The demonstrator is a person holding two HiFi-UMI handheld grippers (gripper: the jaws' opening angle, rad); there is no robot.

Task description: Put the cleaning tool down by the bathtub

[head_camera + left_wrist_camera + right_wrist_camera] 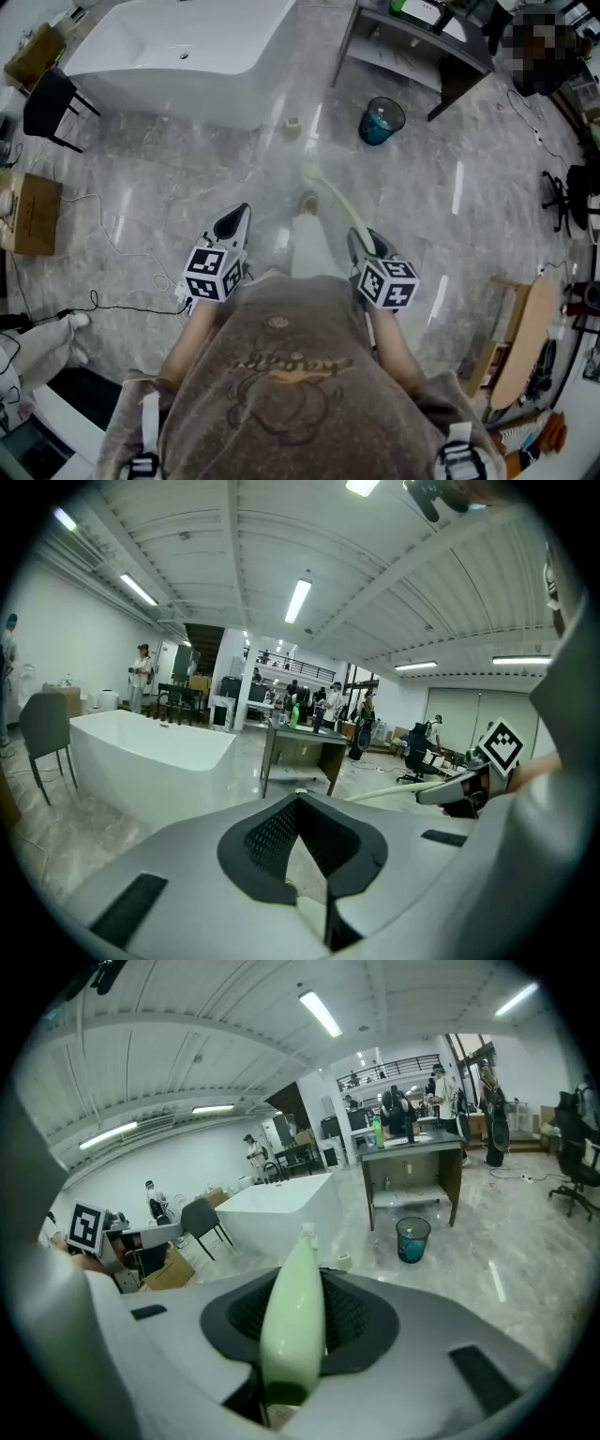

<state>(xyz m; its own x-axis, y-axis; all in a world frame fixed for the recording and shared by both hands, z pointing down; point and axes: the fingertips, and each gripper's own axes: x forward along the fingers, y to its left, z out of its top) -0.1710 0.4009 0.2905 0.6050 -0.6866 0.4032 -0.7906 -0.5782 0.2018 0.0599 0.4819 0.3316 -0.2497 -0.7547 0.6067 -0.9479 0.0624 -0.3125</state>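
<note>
The cleaning tool (330, 199) is a long pale green handle that slants forward over the floor from my right gripper (362, 242). That gripper is shut on the handle (292, 1321), which runs out between the dark pads toward the white bathtub (281, 1208). The bathtub (178, 47) stands at the far left of the head view, a couple of steps ahead. My left gripper (232, 223) hangs over the floor to the left, shut with nothing in it. In the left gripper view the tub (150, 761) is ahead and the tool (394, 792) crosses at the right.
A small pale object (292, 124) sits on the floor beside the tub's near corner. A blue waste bin (380, 120) stands by a dark desk (412, 37). A dark chair (52, 103) and a cardboard box (28, 214) are at the left, with a cable (122, 248) across the marble floor.
</note>
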